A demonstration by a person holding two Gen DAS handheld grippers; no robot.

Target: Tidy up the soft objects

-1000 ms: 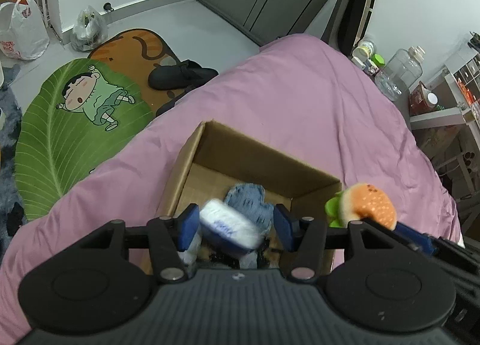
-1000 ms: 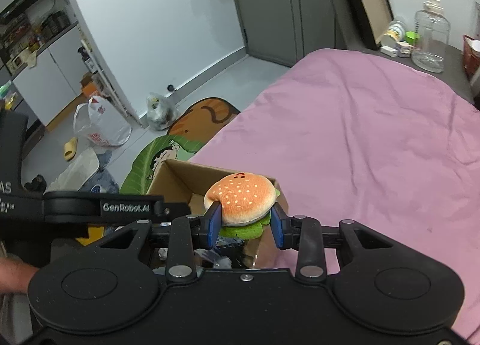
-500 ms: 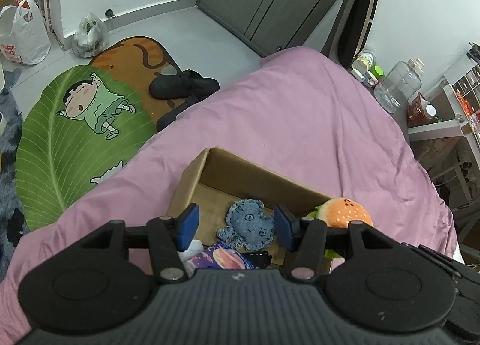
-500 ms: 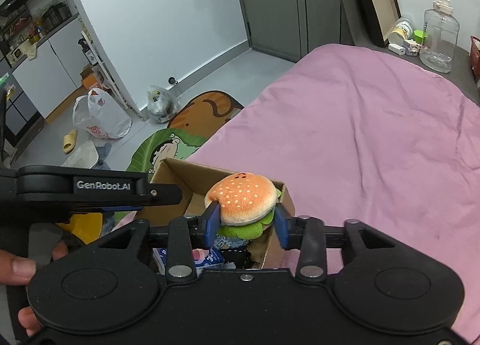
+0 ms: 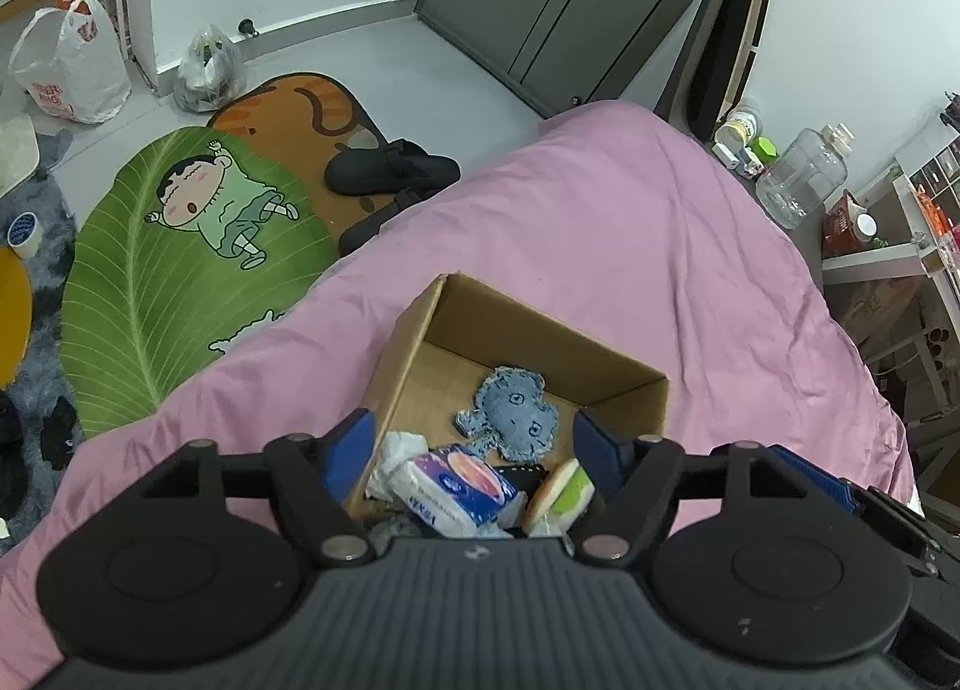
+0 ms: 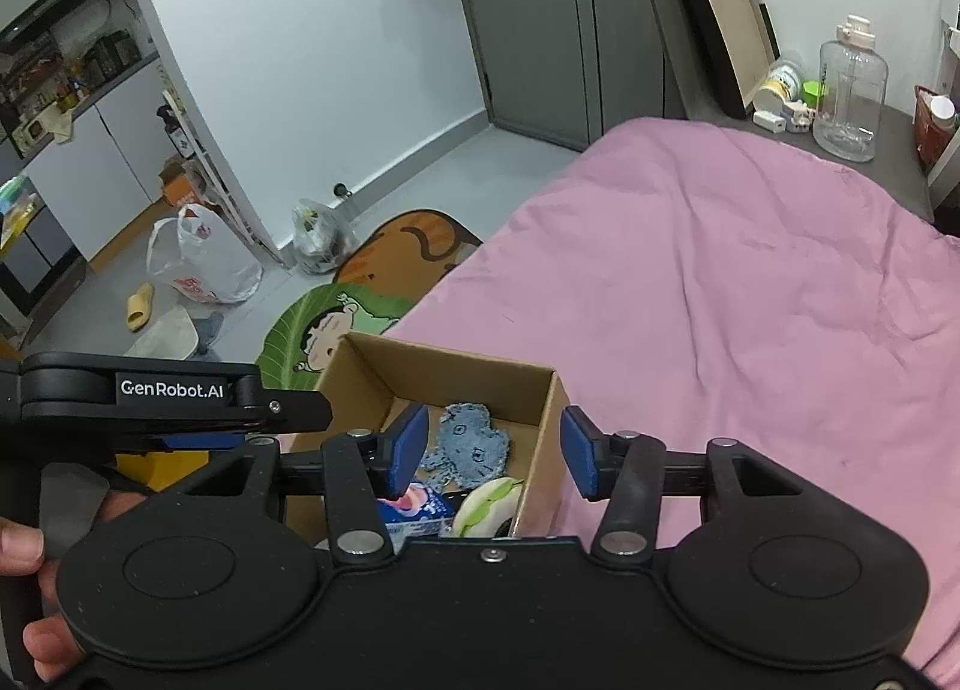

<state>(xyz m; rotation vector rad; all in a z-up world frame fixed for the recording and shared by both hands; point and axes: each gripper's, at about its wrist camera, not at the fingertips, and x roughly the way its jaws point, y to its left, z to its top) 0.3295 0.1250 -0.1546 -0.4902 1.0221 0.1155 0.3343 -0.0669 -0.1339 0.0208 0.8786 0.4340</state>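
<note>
I see the cardboard box open on top, its far half bare beyond the denim plush. My nearer half is crowded by the tissue pack and burger plush. The pink bedsheet beyond lies clear.

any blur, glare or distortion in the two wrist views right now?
Left wrist: sharp, strong fisheye bending at the edges, even indoor light, no glare on the box. Right wrist: equally sharp, wall edge bowed, soft reflections on the jug.
</note>
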